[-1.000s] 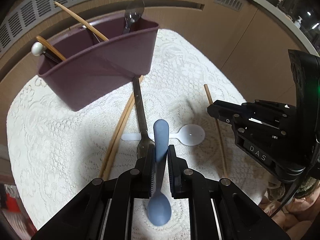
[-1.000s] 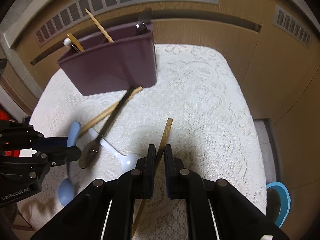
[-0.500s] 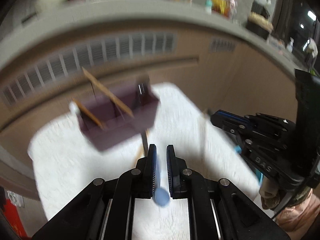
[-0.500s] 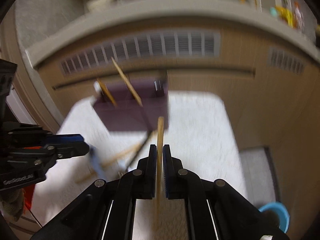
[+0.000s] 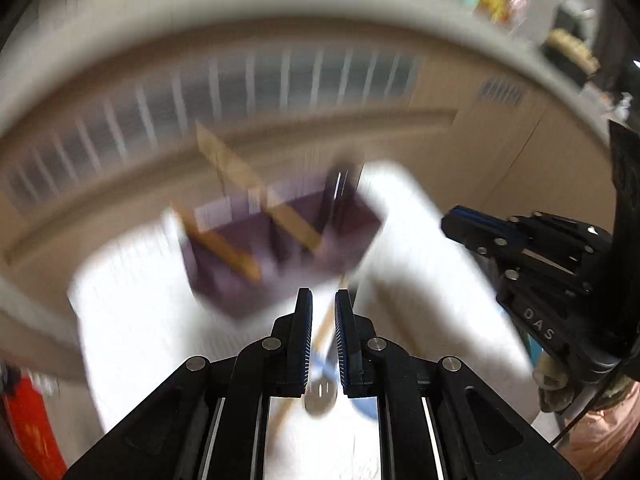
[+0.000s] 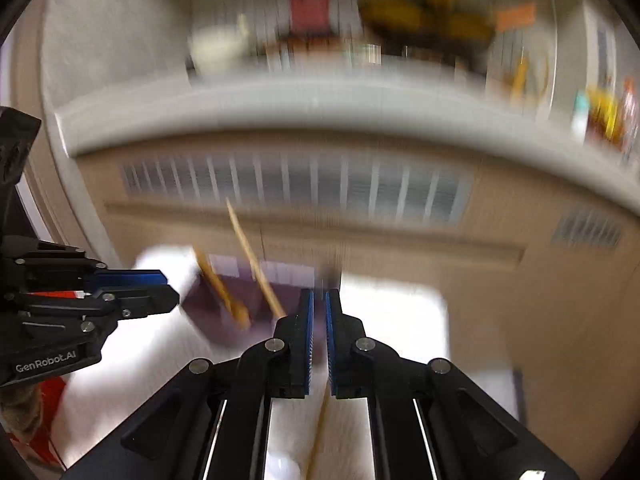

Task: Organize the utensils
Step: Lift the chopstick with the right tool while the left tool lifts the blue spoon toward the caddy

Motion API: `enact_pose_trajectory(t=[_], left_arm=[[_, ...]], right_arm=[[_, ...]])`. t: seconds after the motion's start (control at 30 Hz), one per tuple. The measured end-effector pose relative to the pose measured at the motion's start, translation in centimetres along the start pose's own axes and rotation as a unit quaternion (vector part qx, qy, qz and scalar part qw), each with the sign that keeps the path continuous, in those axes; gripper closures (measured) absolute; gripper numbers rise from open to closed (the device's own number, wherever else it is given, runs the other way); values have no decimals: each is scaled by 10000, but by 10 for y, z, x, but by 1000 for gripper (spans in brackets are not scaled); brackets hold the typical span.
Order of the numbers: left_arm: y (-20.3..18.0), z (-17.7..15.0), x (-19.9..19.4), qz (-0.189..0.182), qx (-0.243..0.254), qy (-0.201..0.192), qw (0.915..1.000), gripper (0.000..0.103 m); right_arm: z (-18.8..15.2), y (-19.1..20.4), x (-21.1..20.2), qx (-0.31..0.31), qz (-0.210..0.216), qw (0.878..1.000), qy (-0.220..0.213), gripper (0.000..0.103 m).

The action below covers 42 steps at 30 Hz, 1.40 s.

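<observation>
Both views are blurred by motion. The purple utensil holder (image 5: 280, 252) stands on the white lace cloth (image 5: 140, 320) with wooden chopsticks (image 5: 256, 188) and a metal utensil in it; it also shows in the right wrist view (image 6: 240, 300). My left gripper (image 5: 323, 300) is shut on the blue spoon (image 5: 326, 364), whose bowl hangs below the fingers. My right gripper (image 6: 317, 296) is shut on a wooden chopstick (image 6: 320, 432), held high above the cloth. Each gripper shows in the other's view, the right (image 5: 452, 220) and the left (image 6: 170, 294).
A metal spoon (image 5: 320, 398) and wooden chopsticks lie on the cloth below my left gripper. A wooden cabinet with a vent grille (image 6: 292, 188) and a grey counter (image 6: 320, 100) with clutter stand behind the table. A red object (image 5: 28, 420) sits lower left.
Both grippers have lifted up and back from the cloth, the left with the blue spoon and the right with the chopstick. The holder now looks smaller and lower in both views.
</observation>
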<state>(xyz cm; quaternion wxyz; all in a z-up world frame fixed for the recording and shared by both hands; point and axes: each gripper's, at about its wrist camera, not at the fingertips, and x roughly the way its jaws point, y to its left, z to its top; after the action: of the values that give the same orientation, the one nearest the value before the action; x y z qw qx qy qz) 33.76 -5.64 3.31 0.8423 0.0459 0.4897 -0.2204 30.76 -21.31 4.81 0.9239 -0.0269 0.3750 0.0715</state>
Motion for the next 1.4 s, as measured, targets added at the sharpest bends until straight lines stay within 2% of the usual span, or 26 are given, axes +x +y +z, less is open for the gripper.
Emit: enact_pose_trajectory(t=[0.1, 0.17, 0.27, 0.37, 0.43, 0.5, 0.63, 0.7, 0.73, 0.83, 0.93, 0.97, 1.0, 1.1, 1.23, 1.4], left_arm=[[17, -26, 49, -26, -607, 574, 9965, 90], [25, -38, 70, -40, -979, 794, 9920, 88], [34, -51, 88, -13, -1440, 870, 9857, 84], [42, -57, 87, 137, -1615, 726, 9841, 78], [46, -61, 85, 68, -1763, 749, 9815, 71], [46, -61, 84, -8, -1902, 755, 9788, 68], [41, -56, 91, -85, -2082, 814, 9747, 65], [34, -53, 101, -45, -2131, 925, 9726, 61], [33, -53, 105, 16, -2156, 967, 9717, 61], [27, -52, 115, 98, -2317, 1000, 9676, 61], [16, -50, 120, 237, -2275, 896, 9694, 62], [10, -51, 120, 305, -2150, 811, 9728, 63], [3, -53, 119, 382, -1989, 690, 9768, 74], [-6, -67, 105, 360, -1776, 368, 9828, 87], [-8, -92, 68, 361, -1720, -86, 9844, 90], [-12, -102, 1, 524, -1524, -1027, 9816, 91]], right_arm=[[-45, -5, 42, 156, 123, 9976, 659, 90], [-66, -6, 58, 256, 203, 9953, 907, 78], [-85, -2, 75, 271, 131, 9939, 1058, 78], [-88, 2, 88, 238, 61, 9931, 1142, 78], [-91, 3, 95, 226, 31, 9925, 1200, 78], [-93, 3, 103, 244, -97, 9915, 1278, 78], [-97, 3, 105, 204, -145, 9928, 1169, 78], [-102, 2, 100, 127, -119, 9933, 1142, 87], [-103, 3, 98, 134, -46, 9932, 1153, 95], [-108, -4, 89, 314, 100, 9933, 1110, 97], [-113, -7, 82, 411, 193, 9935, 1048, 97], [-114, -9, 80, 432, 217, 9935, 1030, 97], [-116, -10, 78, 443, 235, 9937, 1004, 97], [-119, -12, 64, 523, 393, 9942, 857, 97], [-117, -12, 37, 624, 596, 9941, 655, 97], [-104, -8, -1, 640, 779, 9948, 142, 97]])
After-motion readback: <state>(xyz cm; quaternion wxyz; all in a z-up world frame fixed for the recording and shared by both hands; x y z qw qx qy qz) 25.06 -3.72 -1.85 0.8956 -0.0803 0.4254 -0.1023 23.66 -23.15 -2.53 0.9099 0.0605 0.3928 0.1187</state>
